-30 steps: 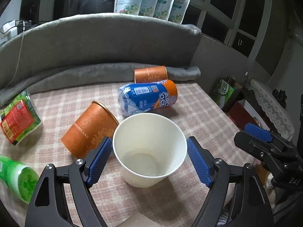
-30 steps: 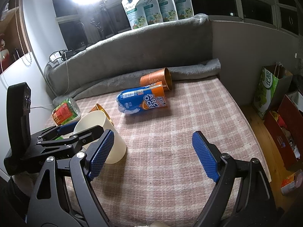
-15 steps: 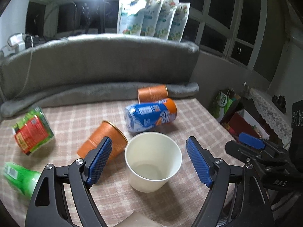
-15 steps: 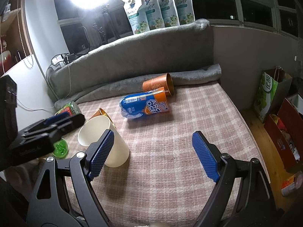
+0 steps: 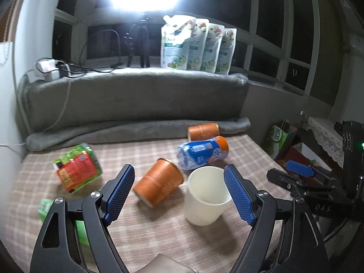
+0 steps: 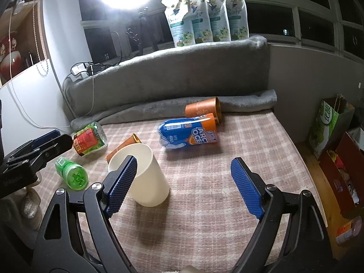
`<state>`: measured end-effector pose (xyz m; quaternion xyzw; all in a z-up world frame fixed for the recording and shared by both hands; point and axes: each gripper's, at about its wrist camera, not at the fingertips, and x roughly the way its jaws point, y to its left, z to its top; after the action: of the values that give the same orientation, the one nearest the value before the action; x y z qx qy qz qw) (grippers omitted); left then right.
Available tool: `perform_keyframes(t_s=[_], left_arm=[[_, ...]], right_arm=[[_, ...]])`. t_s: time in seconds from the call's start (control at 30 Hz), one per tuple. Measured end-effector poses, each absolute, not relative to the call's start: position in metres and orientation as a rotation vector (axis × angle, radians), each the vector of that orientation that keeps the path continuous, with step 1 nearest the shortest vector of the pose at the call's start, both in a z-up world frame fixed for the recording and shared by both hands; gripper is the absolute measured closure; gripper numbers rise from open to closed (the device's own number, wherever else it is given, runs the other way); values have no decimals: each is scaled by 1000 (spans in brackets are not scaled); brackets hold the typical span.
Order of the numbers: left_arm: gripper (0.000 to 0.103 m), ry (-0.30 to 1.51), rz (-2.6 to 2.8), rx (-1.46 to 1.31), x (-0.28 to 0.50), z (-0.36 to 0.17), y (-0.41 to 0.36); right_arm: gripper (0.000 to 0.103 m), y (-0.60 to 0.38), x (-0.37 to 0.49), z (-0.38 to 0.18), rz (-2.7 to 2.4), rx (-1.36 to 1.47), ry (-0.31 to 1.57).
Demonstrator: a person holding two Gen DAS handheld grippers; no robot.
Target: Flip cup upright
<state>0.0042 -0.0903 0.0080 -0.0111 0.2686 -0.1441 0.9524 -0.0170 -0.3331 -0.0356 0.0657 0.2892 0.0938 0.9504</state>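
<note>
A cream paper cup [image 5: 206,196] stands upright on the checked cloth, mouth up; it also shows in the right wrist view [image 6: 145,175]. My left gripper [image 5: 179,193] is open and empty, raised and drawn back, with the cup just inside its right finger. My right gripper [image 6: 182,186] is open and empty; the cup stands beside its left finger. An orange cup [image 5: 159,185] lies on its side just left of the cream cup.
A blue and orange can [image 5: 202,155], a second orange cup [image 5: 203,130], a red and green jar [image 5: 77,171] and a green bottle [image 6: 71,174] lie on the cloth. A grey blanket [image 5: 136,104] backs the surface. Bags [image 6: 332,122] stand on the floor at right.
My left gripper has pulled back and up, away from the cream cup, which stays upright. The right gripper has hardly moved.
</note>
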Motion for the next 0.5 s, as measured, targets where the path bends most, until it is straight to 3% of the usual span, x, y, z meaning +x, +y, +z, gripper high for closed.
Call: perform_keyframes(t_s=[0.5], left_arm=[[22, 491, -135, -63, -25, 8, -35]], right_arm=[[13, -309, -26, -27, 205, 66, 498]])
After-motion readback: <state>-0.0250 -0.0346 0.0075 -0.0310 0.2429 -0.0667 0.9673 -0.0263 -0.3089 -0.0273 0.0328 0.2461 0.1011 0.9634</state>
